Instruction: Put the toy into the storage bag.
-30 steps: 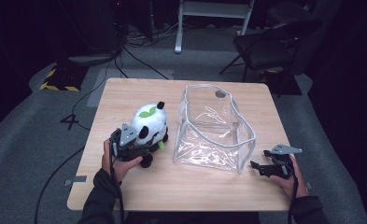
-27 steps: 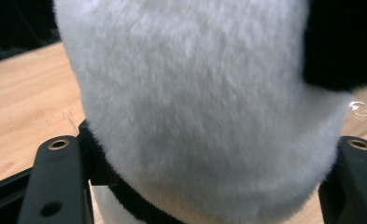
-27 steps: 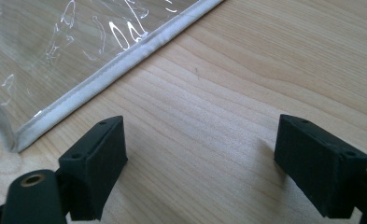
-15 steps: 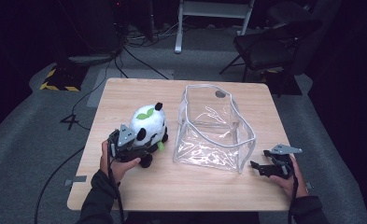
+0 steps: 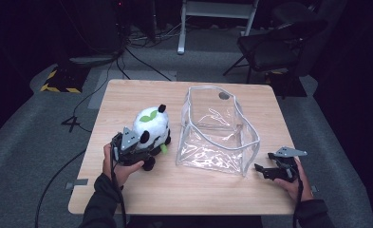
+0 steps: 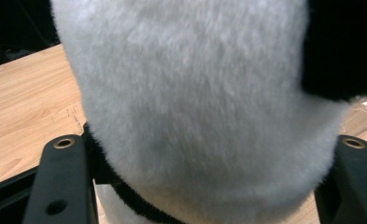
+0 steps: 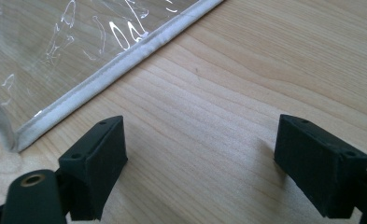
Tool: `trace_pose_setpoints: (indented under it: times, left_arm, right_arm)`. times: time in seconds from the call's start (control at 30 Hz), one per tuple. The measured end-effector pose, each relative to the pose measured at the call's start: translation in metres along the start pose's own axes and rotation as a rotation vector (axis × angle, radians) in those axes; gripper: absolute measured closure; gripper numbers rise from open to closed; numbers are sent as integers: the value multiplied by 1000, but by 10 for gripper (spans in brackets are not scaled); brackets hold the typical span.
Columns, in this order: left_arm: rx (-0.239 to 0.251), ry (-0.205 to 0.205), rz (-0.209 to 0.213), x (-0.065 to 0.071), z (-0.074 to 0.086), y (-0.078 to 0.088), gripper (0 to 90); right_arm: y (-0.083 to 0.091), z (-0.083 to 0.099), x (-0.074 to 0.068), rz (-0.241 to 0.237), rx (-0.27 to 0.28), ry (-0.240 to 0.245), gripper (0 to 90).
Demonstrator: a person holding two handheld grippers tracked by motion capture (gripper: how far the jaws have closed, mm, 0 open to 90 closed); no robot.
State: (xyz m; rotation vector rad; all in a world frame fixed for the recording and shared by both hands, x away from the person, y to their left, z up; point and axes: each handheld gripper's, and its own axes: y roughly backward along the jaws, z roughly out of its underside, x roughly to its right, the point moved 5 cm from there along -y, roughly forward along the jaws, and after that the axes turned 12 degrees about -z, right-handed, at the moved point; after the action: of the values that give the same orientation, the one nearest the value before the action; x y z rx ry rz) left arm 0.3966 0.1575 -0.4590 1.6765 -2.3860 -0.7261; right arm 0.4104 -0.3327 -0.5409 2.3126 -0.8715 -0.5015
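We see the left tool [image 5: 148, 151] at lower left of the high view, its jaws just closing on a white and black plush panda toy [image 5: 152, 127]. At lower right, the right tool [image 5: 261, 169] rests wide apart beside a clear plastic zip pouch [image 5: 217, 133] on the pale wooden table [image 5: 127, 99].

1. My left gripper [image 5: 144, 147] is pinching the panda [image 5: 151, 128], a white plush toy with black ears and feet and a green leaf on its head.
2. It is sitting on the table [image 5: 127, 95], just left of the bag [image 5: 217, 130].
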Motion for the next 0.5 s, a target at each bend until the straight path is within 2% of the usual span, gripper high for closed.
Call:
trace_pose_setpoints:
  times: [0.07,0.2,0.27,0.4,0.5]
  left_arm:
    - [7,12,-9,2,-1,-1,350]
    - [14,-16,-29,9,-3,-1,362]
    - [17,-17,-29,9,-3,-1,370]
    - [43,23,-25,6,-4,4,379]
    - [61,20,-46,9,-5,9,385]
  right_arm:
    - [0,0,0,0,0,0,167]
    - [0,0,0,0,0,-2,167]
    - [0,0,0,0,0,0,167]
    - [0,0,-1,-2,1,6,170]
    - [0,0,0,-2,1,7,170]
